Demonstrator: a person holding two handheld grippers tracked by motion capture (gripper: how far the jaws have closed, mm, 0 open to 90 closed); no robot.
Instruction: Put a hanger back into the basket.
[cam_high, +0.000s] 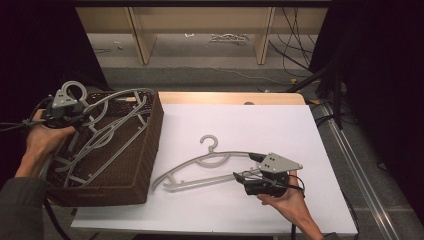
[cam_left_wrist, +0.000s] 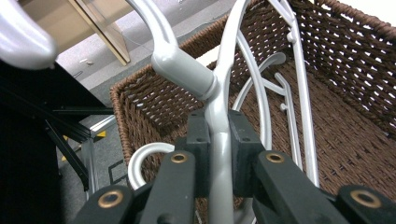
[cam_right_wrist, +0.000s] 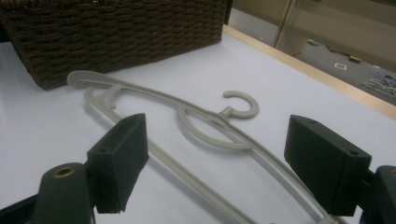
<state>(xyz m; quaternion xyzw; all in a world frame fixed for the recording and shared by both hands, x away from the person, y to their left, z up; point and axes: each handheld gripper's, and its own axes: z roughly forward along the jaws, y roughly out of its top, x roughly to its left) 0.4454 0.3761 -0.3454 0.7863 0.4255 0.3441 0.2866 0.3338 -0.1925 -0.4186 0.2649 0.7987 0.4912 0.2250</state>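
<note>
White table surface, wooden strip along far edge. Wicker basket resting on left end. Grey plastic hanger lying flat just ahead of right gripper's fingers, basket beyond it.

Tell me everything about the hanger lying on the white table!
The hanger is pale grey, looks like plastic, and lies flat on the white table beside the brown woven basket. It has a round hook pointing away from the person, two curved shoulders, an inner loop and a straight bottom bar. One end lies between the open jaws of the right hand-held gripper; the pads do not press it.
</note>
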